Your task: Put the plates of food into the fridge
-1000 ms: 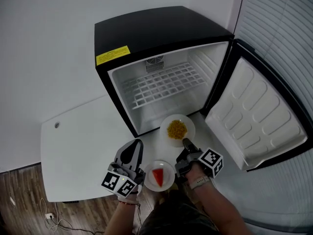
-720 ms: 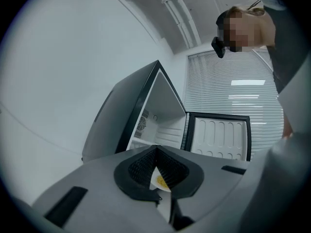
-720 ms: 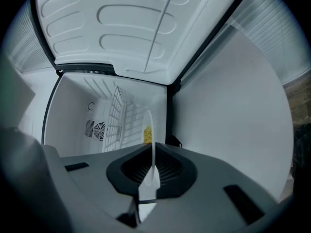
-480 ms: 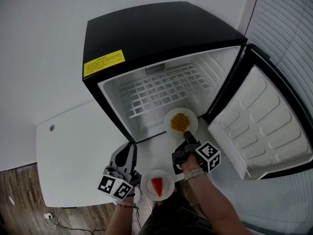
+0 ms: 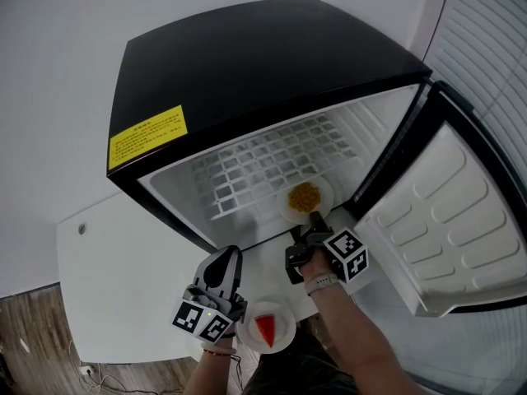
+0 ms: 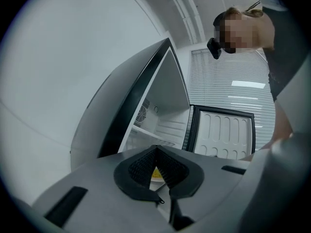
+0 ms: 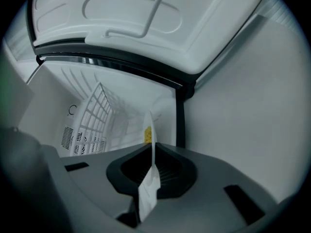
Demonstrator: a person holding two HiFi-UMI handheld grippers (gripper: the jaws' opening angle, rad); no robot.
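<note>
White table | red-wedge plate at its near edge | left gripper beside it, jaws together, empty | right gripper clamped on yellow-food plate rim, inside open fridge beneath wire shelf

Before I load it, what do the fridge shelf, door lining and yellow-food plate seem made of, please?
The shelf looks like white coated wire: a thin open grid. The door lining: moulded white plastic, smooth rounded recesses. The yellow-food plate: plain white, thin-edged, ceramic or plastic; unclear which.
</note>
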